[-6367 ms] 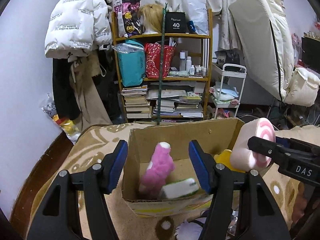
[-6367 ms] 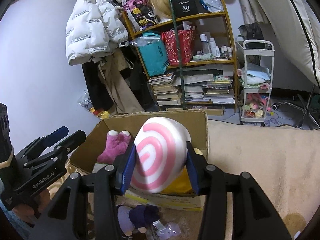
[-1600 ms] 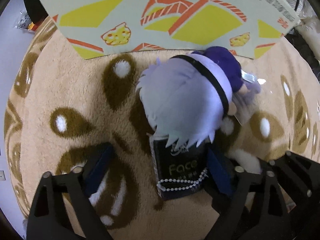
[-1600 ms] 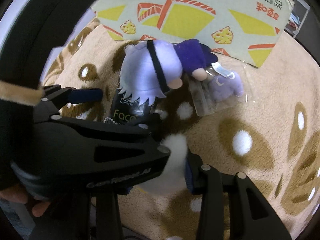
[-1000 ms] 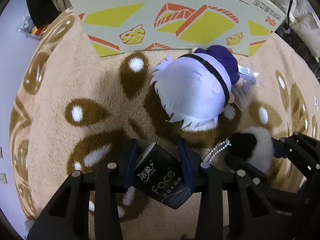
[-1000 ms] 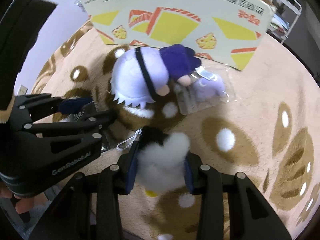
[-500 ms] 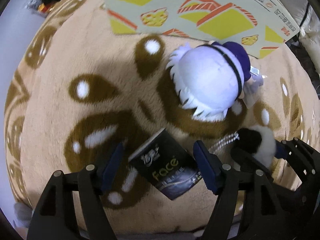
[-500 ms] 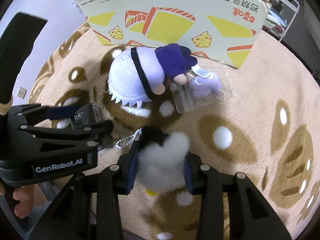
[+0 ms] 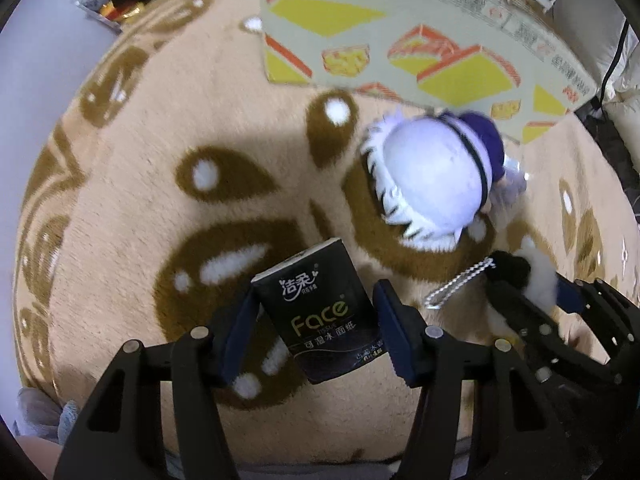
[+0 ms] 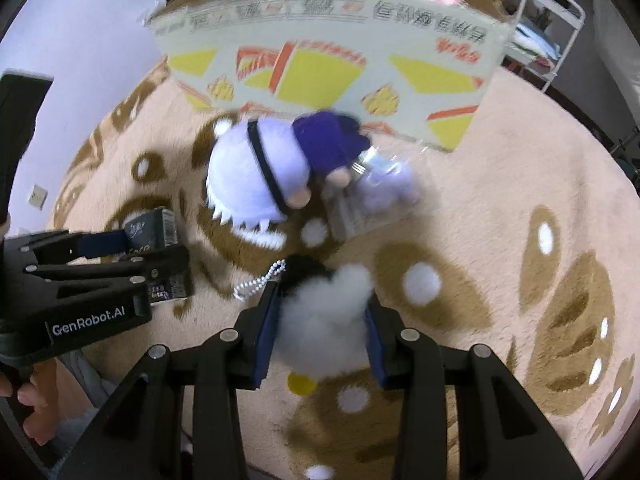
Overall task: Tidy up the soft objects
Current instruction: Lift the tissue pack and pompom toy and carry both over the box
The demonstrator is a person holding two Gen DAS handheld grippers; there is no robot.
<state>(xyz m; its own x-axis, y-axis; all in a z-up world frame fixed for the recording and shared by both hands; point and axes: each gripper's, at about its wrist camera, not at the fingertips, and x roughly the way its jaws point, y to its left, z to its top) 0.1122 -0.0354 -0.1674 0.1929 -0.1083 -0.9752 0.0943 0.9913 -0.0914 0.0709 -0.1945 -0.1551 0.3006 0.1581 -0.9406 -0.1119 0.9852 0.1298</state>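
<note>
Closing around the tissue pack at lower centre, the left gripper has it between its fingers while the right gripper pinches a fluffy white plush over the rug; both look light and squashy, best gripped mid-body.

A tan rug with brown patterns covers the floor; a white wire cart stands behind.
</note>
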